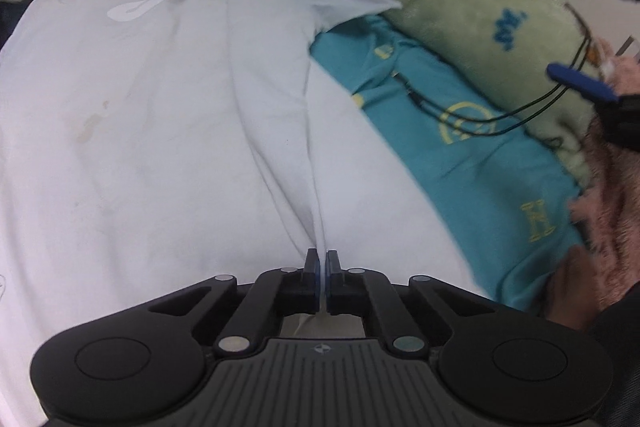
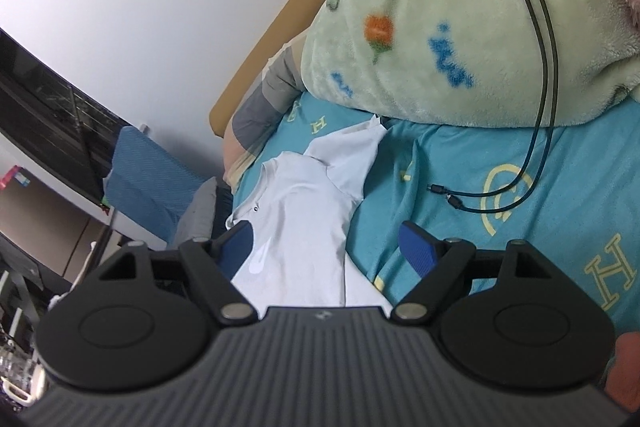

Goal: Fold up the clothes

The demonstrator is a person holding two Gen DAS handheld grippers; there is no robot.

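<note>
Lying face up on the teal bedsheet [image 1: 460,163], the white T-shirt [image 1: 160,107] was spread flat with its collar toward the far end of the bed. The left gripper [image 1: 321,267] was clenched on a pinched ridge of the shirt's fabric near the hem. The right gripper [image 2: 330,247] hung above the shirt, released, nothing between its blue pads [image 2: 416,251]. A green plush blanket [image 2: 440,27] and two black cables [image 2: 536,147] lay beside the shirt.

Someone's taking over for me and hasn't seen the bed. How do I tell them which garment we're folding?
Start at the teal bedsheet with yellow letters. The white T-shirt lies spread on it, collar away from us, beside the green fleece blanket. It is the only white item, with a pale swoosh logo on its chest.
</note>
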